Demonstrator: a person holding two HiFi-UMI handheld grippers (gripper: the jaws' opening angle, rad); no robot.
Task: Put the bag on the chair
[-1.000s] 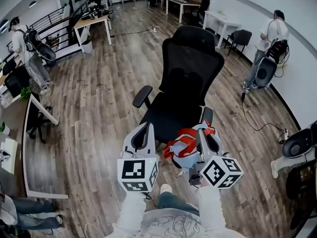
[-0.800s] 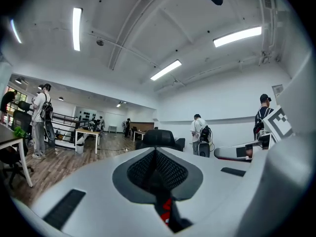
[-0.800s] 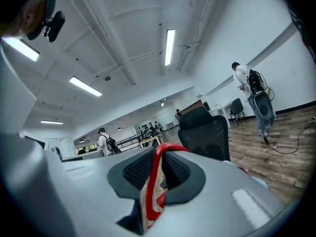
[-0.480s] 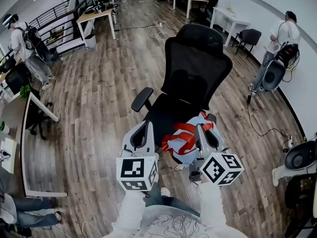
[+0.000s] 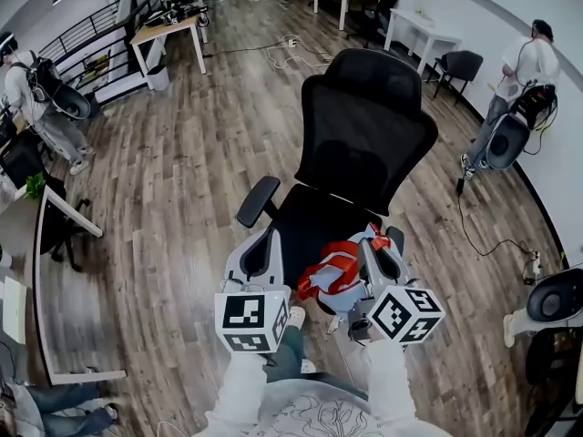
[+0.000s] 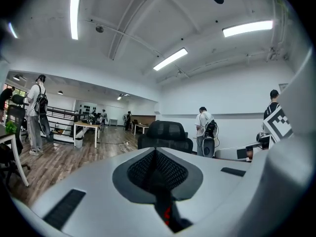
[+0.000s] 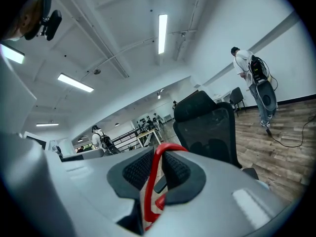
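Right gripper first: its 2 jaws are clamped on the red strap, which loops up over the pads and runs down the slot between them. The left gripper has its jaws pressed together at the tips. A sliver of red shows low in the gap, but there's no telling whether anything is pinched there.

From the head view, both grippers sit side by side, pointing out at the chair, with the bag hanging between them and tight against the right one. It's a red and pale blue bundle, over the front edge of the black seat. Whether it touches the cushion can't be made out.

The chair faces us, tall mesh back upright, on a wood-plank floor. A person stands by the right wall.
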